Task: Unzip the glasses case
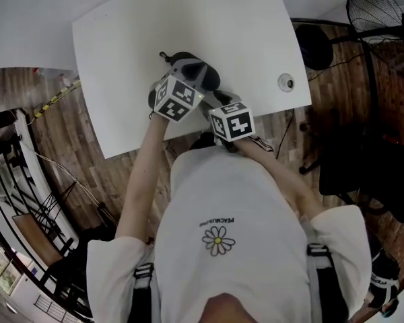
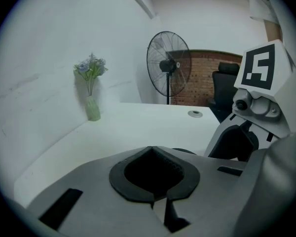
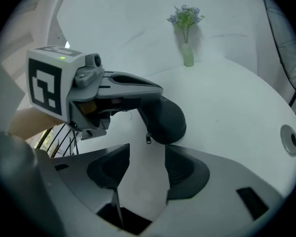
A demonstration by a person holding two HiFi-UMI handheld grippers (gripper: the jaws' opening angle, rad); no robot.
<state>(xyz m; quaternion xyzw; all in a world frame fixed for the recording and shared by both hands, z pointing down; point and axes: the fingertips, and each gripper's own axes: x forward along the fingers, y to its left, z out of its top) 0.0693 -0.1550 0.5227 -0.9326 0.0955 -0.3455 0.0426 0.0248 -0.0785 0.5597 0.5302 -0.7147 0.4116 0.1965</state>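
Observation:
A black glasses case (image 1: 207, 74) (image 3: 166, 122) lies on the white table (image 1: 135, 46) near its front edge. A small zipper pull (image 3: 148, 138) hangs at the case's near end. My left gripper (image 1: 188, 73) (image 2: 153, 149) is shut, and no thing shows between its pads. In the right gripper view the left gripper (image 3: 113, 90) reaches over the top of the case; whether it pinches it is hidden. My right gripper (image 1: 219, 103) (image 3: 147, 154) is open just short of the case, with only bare table between its fingers. The zipper pull sits ahead of the gap.
A small vase of flowers (image 3: 187, 56) (image 2: 92, 107) stands at the table's far side by the wall. A round cable grommet (image 1: 285, 82) (image 3: 288, 138) sits at the table's right. A standing fan (image 1: 380, 5) and a dark chair (image 1: 313, 46) are beyond the right edge.

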